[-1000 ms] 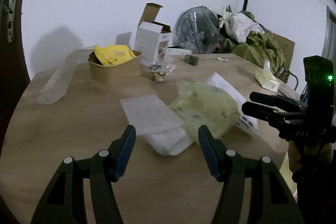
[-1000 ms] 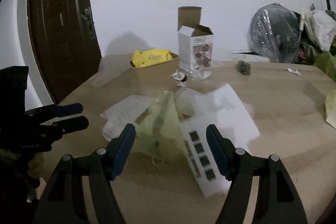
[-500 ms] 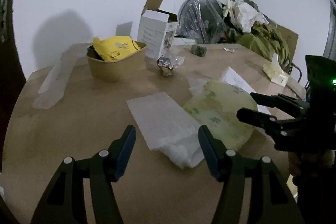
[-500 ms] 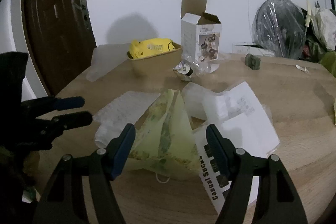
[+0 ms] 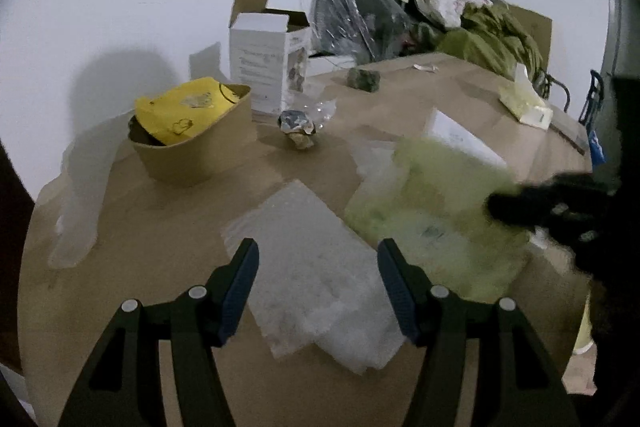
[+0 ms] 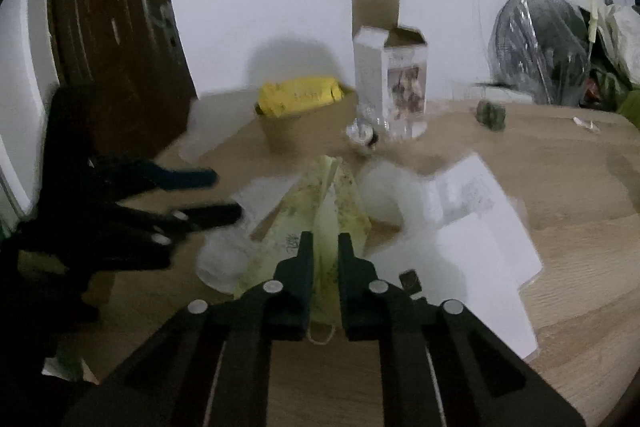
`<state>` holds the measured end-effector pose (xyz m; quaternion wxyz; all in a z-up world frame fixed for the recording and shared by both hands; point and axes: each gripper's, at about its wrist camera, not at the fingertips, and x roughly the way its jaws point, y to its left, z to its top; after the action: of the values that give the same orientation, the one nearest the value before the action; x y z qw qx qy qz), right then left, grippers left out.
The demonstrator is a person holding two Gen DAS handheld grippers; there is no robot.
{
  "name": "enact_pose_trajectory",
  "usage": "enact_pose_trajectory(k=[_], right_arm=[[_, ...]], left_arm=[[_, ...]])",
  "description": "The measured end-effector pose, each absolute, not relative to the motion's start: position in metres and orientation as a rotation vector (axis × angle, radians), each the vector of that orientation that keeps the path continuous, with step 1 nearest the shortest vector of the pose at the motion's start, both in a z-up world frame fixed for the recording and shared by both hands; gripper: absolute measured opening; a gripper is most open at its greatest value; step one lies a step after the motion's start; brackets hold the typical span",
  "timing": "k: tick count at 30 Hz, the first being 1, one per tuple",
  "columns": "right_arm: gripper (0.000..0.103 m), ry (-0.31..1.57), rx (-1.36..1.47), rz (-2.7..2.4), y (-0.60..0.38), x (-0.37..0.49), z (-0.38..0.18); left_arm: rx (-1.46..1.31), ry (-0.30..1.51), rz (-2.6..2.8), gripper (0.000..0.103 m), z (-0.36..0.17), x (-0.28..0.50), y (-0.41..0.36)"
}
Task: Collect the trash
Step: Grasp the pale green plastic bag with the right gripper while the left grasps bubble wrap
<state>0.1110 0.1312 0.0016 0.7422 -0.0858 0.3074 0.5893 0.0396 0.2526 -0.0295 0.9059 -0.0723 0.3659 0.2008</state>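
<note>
The right gripper [image 6: 323, 247] jaws are closing on the green bag's [image 6: 332, 195] ridge at frame centre; the left gripper [image 5: 318, 259] gapes empty over the clear wrapper [image 5: 316, 267].

Ahead of your left fingers [image 5: 240, 279] the wooden worktop [image 5: 160, 227] lies bare up to the brown paper bowl holding a yellow wrapper [image 5: 192, 147]. The flat white bubble-wrap sheet [image 5: 316, 267] fills the gap between them. On the right, the pale green plastic bag [image 5: 432, 211] and the other gripper [image 5: 552, 207] block passage. Behind stand the open white carton [image 5: 268, 67] and crumpled foil wad [image 5: 298, 129].
</note>
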Motion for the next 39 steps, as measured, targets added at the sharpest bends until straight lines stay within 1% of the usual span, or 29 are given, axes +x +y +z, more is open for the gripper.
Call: enact_pose_trajectory(k=[7, 12, 19, 22, 24, 25, 26, 27, 29, 31, 35, 39], right_arm=[[0.01, 0.587, -0.096, 1.232, 0.102, 0.119, 0.028], [0.01, 0.574, -0.077, 1.169, 0.079, 0.135, 0.033], [0.01, 0.568, -0.062, 1.112, 0.054, 0.152, 0.031], [0.01, 0.566, -0.06, 1.098, 0.046, 0.154, 0.03], [0.01, 0.565, -0.061, 1.091, 0.043, 0.154, 0.03], [0.01, 0.563, -0.06, 1.087, 0.041, 0.154, 0.03], [0.01, 0.56, -0.059, 1.082, 0.038, 0.153, 0.031], [0.01, 0.556, -0.058, 1.078, 0.036, 0.152, 0.032], [0.01, 0.549, -0.06, 1.068, 0.03, 0.15, 0.033], [0.01, 0.546, -0.061, 1.059, 0.025, 0.149, 0.034], [0.01, 0.537, -0.065, 1.039, 0.016, 0.146, 0.036], [0.01, 0.532, -0.064, 1.023, 0.007, 0.146, 0.037]], left_arm=[[-0.166, 0.869, 0.4, 0.062, -0.051, 0.062, 0.267], [-0.164, 0.922, 0.414, 0.062, -0.065, 0.07, 0.271], [-0.179, 0.94, 0.415, 0.061, -0.071, 0.074, 0.278], [-0.17, 0.935, 0.416, 0.058, -0.071, 0.075, 0.277], [-0.164, 0.931, 0.415, 0.055, -0.072, 0.076, 0.278], [-0.158, 0.928, 0.413, 0.049, -0.072, 0.076, 0.277], [-0.153, 0.924, 0.415, 0.039, -0.071, 0.076, 0.277], [-0.145, 0.921, 0.422, 0.034, -0.071, 0.076, 0.276], [-0.136, 0.919, 0.429, 0.02, -0.07, 0.077, 0.275], [-0.13, 0.916, 0.437, 0.014, -0.069, 0.076, 0.273], [-0.123, 0.884, 0.444, 0.012, -0.063, 0.071, 0.267], [-0.101, 0.806, 0.443, 0.012, -0.042, 0.062, 0.252]])
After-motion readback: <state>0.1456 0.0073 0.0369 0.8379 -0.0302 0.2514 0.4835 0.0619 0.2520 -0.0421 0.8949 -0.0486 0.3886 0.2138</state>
